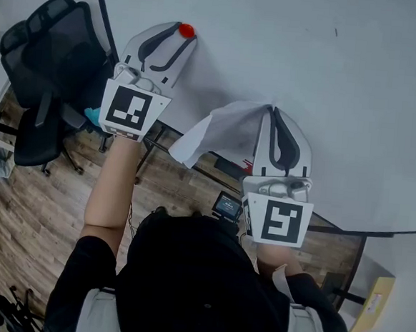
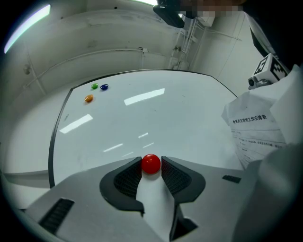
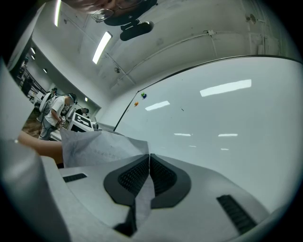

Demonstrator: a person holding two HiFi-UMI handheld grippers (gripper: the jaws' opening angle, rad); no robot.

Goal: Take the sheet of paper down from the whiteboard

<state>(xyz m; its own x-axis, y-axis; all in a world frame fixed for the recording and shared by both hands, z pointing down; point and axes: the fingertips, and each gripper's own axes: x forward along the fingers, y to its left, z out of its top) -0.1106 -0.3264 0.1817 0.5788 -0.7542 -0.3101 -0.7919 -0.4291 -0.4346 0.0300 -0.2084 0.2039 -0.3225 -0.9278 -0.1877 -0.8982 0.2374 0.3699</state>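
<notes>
My left gripper (image 1: 182, 34) is up against the whiteboard (image 1: 330, 71), shut on a round red magnet (image 1: 186, 30). In the left gripper view the red magnet (image 2: 151, 163) sits pinched between both pads at the tips of the left gripper (image 2: 151, 166). My right gripper (image 1: 272, 111) is shut on a corner of the white sheet of paper (image 1: 225, 131), which hangs crumpled to its left, away from the board. The right gripper view shows the paper (image 3: 99, 146) trapped in the closed right gripper (image 3: 149, 156). Printed text shows on the paper (image 2: 255, 130).
Three small magnets, green (image 2: 94, 86), blue (image 2: 104, 87) and orange (image 2: 89, 98), stick near the whiteboard's far corner. A black office chair (image 1: 47, 63) stands on the wooden floor at the left. A yellow box (image 1: 373, 303) lies at the lower right. People (image 3: 57, 106) stand far off.
</notes>
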